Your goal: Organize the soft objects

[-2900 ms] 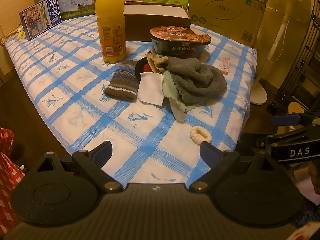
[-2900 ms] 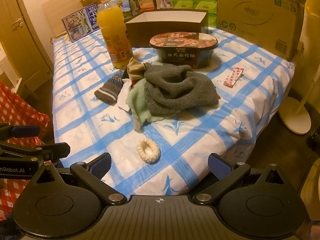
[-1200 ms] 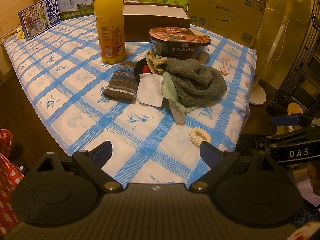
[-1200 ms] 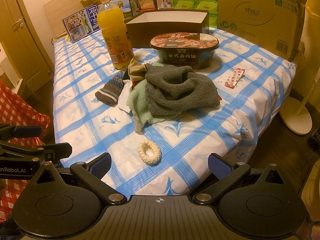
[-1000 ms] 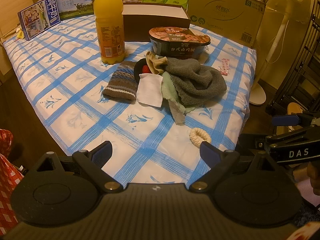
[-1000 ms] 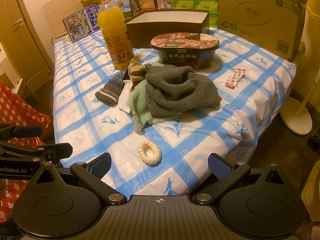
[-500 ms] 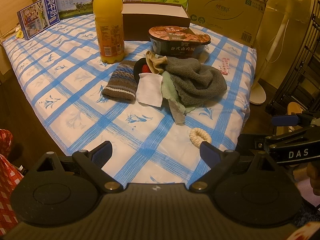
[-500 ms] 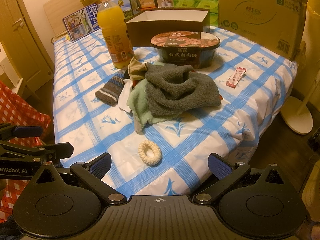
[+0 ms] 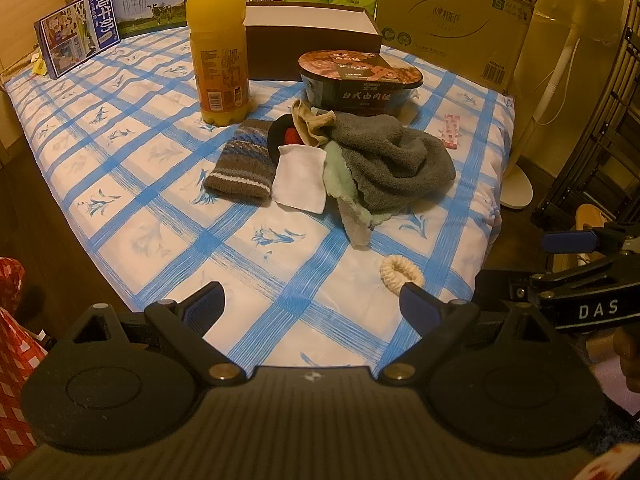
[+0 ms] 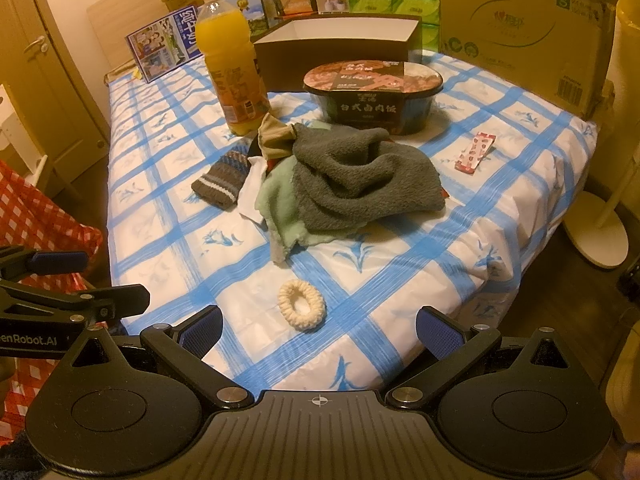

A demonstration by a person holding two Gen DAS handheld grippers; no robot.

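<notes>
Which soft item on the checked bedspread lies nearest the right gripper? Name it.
The cream knitted hair scrunchie, lying alone just ahead of the open right gripper; the grey towel pile sits farther back.

Bed (image 9: 152, 240): cloth heap (image 9: 384, 168) at centre; knit sock (image 9: 240, 168) touching its left; scrunchie (image 9: 400, 272) apart, before it; bottle (image 9: 220, 44) and food bowl (image 9: 360, 84) just behind; open box (image 9: 312, 36) further behind

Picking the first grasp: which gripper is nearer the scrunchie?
Right, I'd judge. The scrunchie lies just ahead between the right gripper's open jaws. The left gripper is also open, with the scrunchie off by its right fingertip.
</notes>
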